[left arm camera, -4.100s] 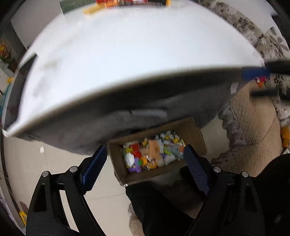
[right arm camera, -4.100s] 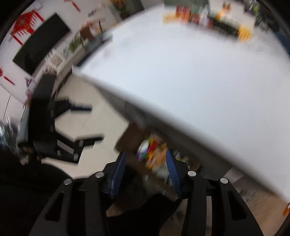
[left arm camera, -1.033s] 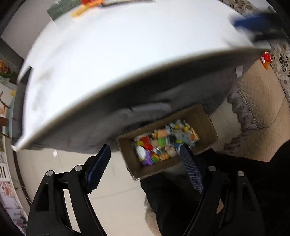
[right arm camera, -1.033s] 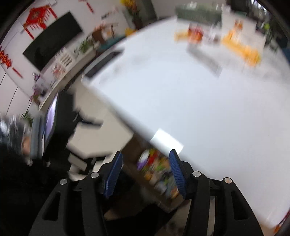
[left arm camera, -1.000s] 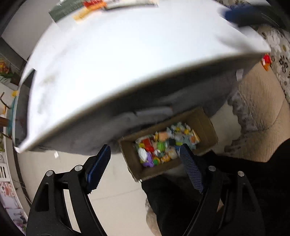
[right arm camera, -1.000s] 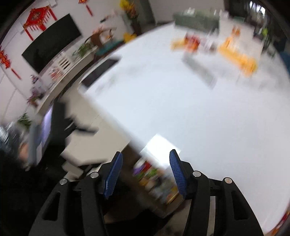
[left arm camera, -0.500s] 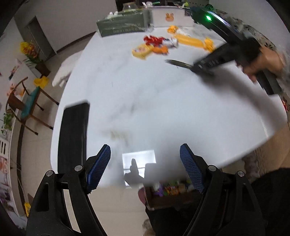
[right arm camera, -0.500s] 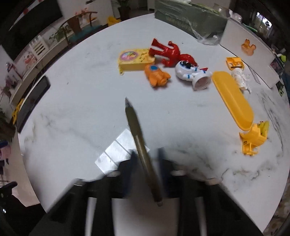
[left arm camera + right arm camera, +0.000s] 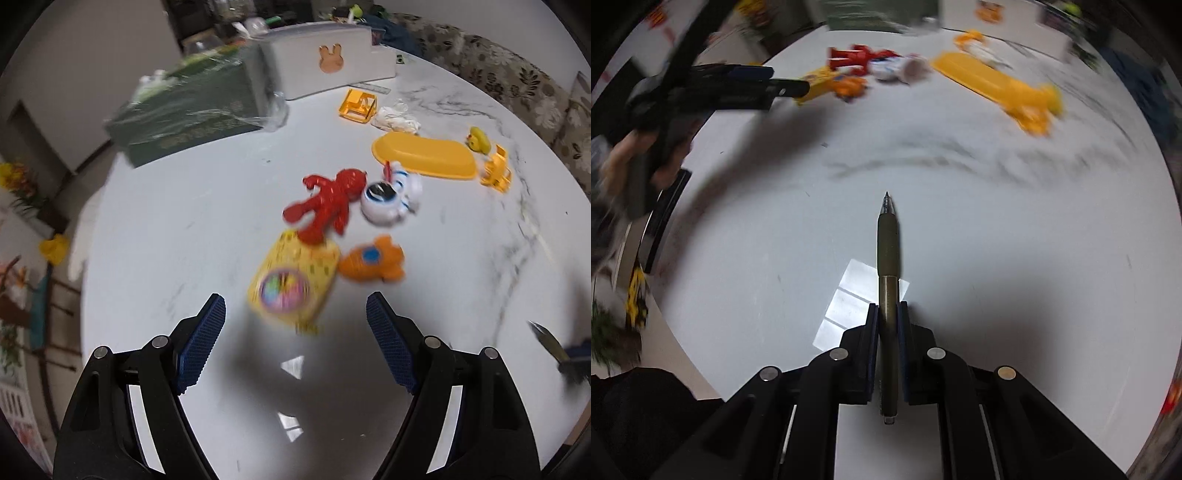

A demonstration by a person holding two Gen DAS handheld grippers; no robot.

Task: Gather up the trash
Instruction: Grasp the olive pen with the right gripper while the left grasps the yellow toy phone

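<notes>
Now your right tongs point(image 9: 887, 321) are clamped on an olive-green pen point(image 9: 887, 254), its tip pointing forward above the white marble counter point(image 9: 997, 240). Your left tongs point(image 9: 295, 332) stand wide with nothing between them, over the counter just short of a yellow toy point(image 9: 293, 282). Beyond it lie a red figure point(image 9: 328, 205), an orange rocket toy point(image 9: 373, 260) and a crumpled white tissue point(image 9: 397, 118).

Olive-green pen point(image 9: 887, 266) clamped lengthwise between the jaws, tip pointing forward.
</notes>
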